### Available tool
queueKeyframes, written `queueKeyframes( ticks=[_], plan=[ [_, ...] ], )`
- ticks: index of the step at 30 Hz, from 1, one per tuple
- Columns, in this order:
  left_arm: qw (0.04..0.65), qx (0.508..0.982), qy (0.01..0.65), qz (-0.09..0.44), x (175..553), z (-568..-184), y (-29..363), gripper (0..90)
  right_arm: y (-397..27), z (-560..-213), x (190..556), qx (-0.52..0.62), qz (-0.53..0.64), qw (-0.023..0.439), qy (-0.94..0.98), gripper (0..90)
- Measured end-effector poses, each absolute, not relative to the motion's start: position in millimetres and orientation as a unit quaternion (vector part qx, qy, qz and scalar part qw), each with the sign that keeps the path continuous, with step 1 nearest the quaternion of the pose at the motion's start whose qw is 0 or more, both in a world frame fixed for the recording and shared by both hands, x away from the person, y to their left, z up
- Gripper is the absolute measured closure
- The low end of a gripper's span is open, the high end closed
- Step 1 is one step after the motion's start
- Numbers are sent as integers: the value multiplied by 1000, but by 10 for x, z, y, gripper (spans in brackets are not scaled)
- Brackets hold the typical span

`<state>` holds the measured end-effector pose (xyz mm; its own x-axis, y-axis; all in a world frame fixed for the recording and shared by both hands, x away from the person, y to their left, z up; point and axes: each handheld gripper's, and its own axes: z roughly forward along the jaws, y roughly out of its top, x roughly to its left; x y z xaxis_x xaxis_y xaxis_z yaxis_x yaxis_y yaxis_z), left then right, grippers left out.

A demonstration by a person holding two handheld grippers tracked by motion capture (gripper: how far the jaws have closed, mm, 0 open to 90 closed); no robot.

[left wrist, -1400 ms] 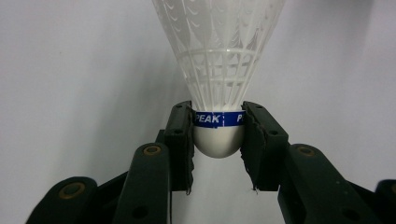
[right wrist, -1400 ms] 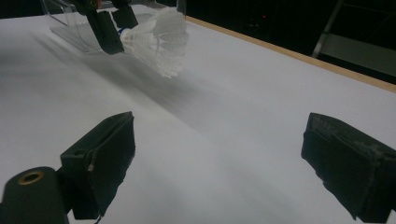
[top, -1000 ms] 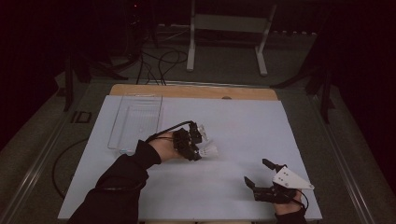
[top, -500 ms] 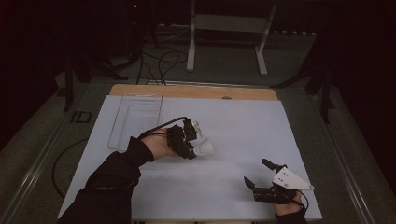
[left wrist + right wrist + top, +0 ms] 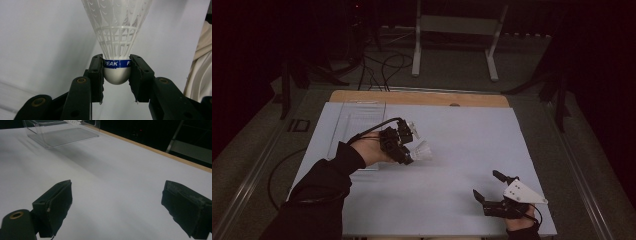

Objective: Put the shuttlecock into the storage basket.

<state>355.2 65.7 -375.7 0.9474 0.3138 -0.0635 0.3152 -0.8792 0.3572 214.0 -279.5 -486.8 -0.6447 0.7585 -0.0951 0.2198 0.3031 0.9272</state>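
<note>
A white plastic shuttlecock (image 5: 117, 32) with a blue band marked PEAK is clamped at its rounded cork base between the black pads of my left gripper (image 5: 117, 71). In the high view my left gripper (image 5: 408, 145) is held above the middle-left of the white table sheet (image 5: 462, 135), and the shuttlecock (image 5: 422, 150) skirt points right. My right gripper (image 5: 485, 184) rests near the front right corner, open, with nothing between its jaws. In its own view my right gripper (image 5: 117, 202) frames bare sheet.
A clear plastic tray (image 5: 357, 117) lies at the back left of the sheet, close behind my left hand; the same tray (image 5: 60, 135) shows far off in the right gripper view. A wooden table edge (image 5: 422, 97) runs along the back, with a metal stand and cables on the floor beyond.
My left hand has lifted and drifted left and back toward the tray, carrying the shuttlecock. The right gripper has stayed where it was.
</note>
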Motion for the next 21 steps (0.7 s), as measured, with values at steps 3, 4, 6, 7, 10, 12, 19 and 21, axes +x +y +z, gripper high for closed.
queueKeyframes(
  ticks=[3,4,6,7,10,12,19,21],
  plan=[
    [189,967,169,0,3569,-3732,712,662,-2791,-4870,2142,321,495,272,760,96],
    [188,967,172,1,3570,-3724,725,661,-2791,-4871,2142,320,494,273,761,97],
    [190,967,172,3,3570,-3710,749,661,-2789,-4871,2142,321,495,272,761,96],
    [189,966,174,4,3572,-3702,762,661,-2789,-4872,2143,321,495,271,761,96],
    [193,965,176,1,3574,-3682,812,662,-2790,-4871,2142,322,494,272,761,97],
    [190,965,179,6,3575,-3670,850,662,-2796,-4866,2140,322,495,272,760,96],
    [201,960,192,13,3580,-3610,983,662,-2799,-4870,2147,321,496,272,760,97],
    [200,960,194,14,3580,-3593,1018,661,-2794,-4870,2145,322,495,272,760,96]
  ],
)
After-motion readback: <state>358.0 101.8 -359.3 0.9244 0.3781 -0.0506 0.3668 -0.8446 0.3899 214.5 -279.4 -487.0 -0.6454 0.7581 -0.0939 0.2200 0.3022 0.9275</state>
